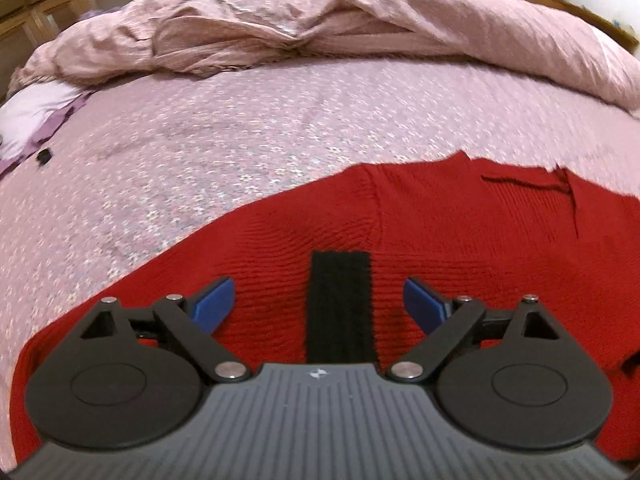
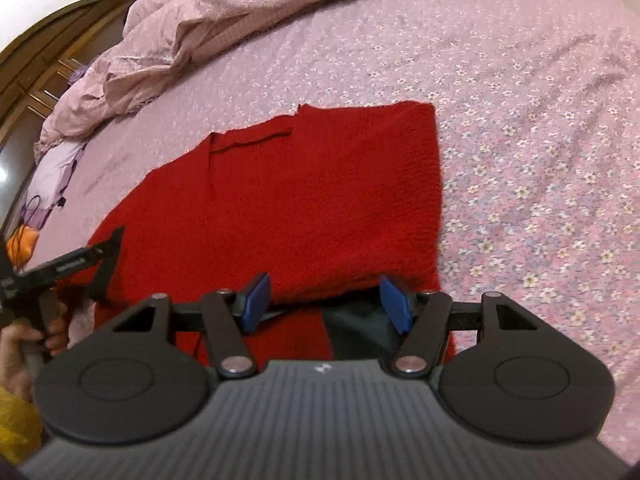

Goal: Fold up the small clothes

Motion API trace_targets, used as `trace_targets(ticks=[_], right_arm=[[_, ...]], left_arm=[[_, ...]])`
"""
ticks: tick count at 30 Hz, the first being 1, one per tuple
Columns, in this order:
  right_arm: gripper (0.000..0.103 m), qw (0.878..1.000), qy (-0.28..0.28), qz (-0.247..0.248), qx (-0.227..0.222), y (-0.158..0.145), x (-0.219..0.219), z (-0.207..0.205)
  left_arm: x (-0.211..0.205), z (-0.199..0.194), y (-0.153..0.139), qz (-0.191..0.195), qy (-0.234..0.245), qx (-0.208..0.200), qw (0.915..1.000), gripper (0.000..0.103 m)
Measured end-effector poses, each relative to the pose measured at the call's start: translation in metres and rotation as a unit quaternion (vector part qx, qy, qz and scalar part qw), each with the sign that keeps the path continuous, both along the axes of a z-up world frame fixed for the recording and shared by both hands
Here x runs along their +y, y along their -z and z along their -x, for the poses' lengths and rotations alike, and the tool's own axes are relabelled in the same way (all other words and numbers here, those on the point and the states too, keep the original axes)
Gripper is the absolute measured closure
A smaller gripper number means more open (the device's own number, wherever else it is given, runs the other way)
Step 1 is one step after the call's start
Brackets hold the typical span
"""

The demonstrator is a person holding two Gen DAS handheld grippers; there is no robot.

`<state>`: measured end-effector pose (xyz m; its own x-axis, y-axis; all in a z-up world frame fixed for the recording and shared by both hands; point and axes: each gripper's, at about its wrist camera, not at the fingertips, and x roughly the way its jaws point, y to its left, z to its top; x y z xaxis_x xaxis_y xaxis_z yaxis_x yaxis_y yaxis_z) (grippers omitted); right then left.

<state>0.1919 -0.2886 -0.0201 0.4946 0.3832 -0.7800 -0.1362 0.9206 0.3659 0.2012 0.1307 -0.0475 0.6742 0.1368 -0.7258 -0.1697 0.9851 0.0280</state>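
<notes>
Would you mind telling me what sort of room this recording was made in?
Most likely a bedroom at home. The red knitted garment lies on a bed with a pink floral sheet, a rumpled pink duvet is pushed to the far end, and wooden cabinets stand beside it.

Bedsheet [image 2: 520, 140] lies open; rumpled duvet [image 2: 192, 40] blocks beyond.

Pink floral bedsheet [image 2: 520, 100], rumpled pink duvet [image 1: 320, 28], wooden cabinets [image 2: 36, 76], lilac cloth [image 1: 36, 120] at the bed's edge.
</notes>
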Motion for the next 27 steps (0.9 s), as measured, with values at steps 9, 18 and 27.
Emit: trace_targets(ticks=[9,18,27], right_arm=[[0.04,0.997,0.023,0.043,-0.052,-0.01,-0.006,-0.042],[0.04,0.991,0.035,0.105,-0.075,0.038,0.006,-0.09],[0.039,0.988,0.029,0.112,-0.098,0.049,0.007,-0.095]], left_arm=[[0.002,-0.016,0.017,0.011,0.005,0.02,0.9997,0.009],[0.002,-0.024,0.023,0.023,-0.001,0.03,0.9993,0.009],[-0.014,-0.019,0.019,0.018,0.033,0.008,0.9993,0.04]])
